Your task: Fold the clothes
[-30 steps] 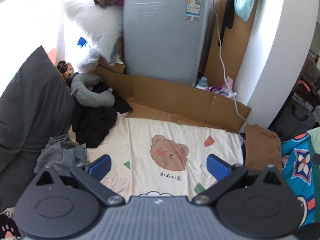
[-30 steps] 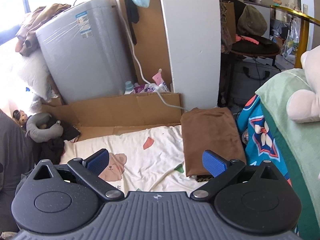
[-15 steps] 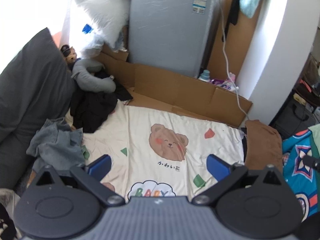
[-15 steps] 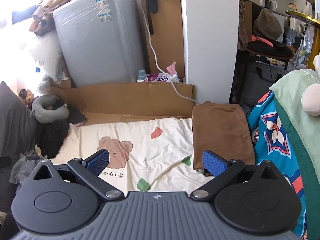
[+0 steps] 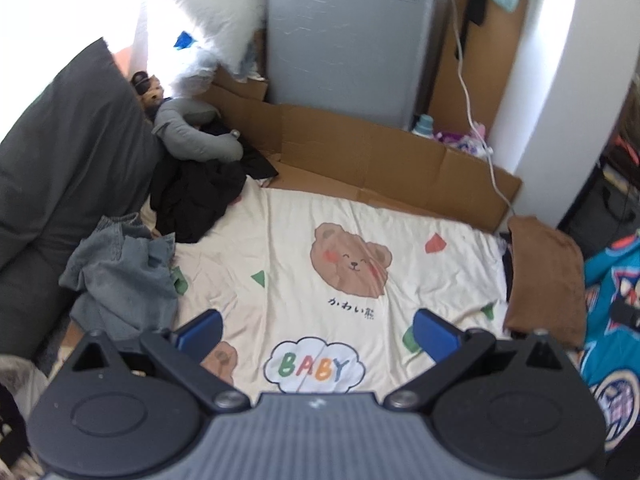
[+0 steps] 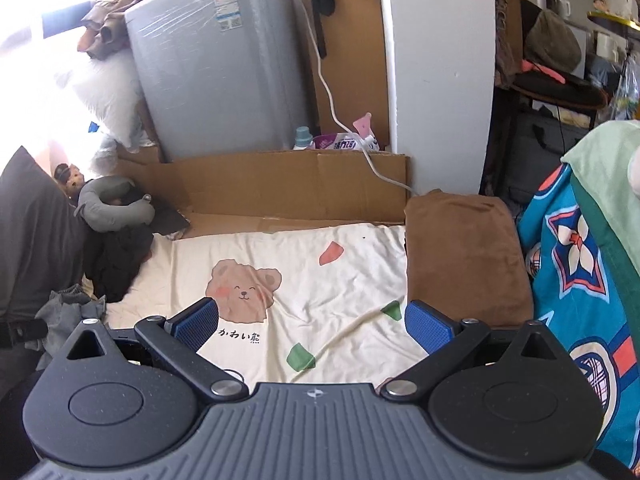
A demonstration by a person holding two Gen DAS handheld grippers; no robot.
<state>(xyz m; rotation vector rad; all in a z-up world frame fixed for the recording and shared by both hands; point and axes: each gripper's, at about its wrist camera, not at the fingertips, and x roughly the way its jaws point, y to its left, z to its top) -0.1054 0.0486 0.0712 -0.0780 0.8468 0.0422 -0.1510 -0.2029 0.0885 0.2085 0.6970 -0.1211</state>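
Observation:
A cream sheet with a brown bear print (image 5: 344, 268) (image 6: 280, 280) covers the mattress. On its left lie a crumpled blue-grey denim garment (image 5: 120, 276) (image 6: 68, 304) and a black garment heap (image 5: 196, 200) (image 6: 120, 260). A folded brown garment (image 5: 548, 276) (image 6: 460, 256) rests on the right edge. My left gripper (image 5: 318, 336) hovers open above the sheet's near part, over the "BABY" cloud print. My right gripper (image 6: 312, 324) is also open above the sheet, left of the brown garment. Neither holds anything.
A grey washing machine (image 6: 216, 68) and a cardboard wall (image 6: 280, 188) stand behind the mattress. A dark grey cushion (image 5: 60, 160), neck pillow (image 5: 192, 136) and white pillow (image 5: 212, 8) crowd the left. A teal patterned blanket (image 6: 580, 280) lies right, beside a white pillar (image 6: 440, 60).
Both cameras have risen and tilted downward, so more of the sheet shows, including the "BABY" print. Both grippers stay open and empty.

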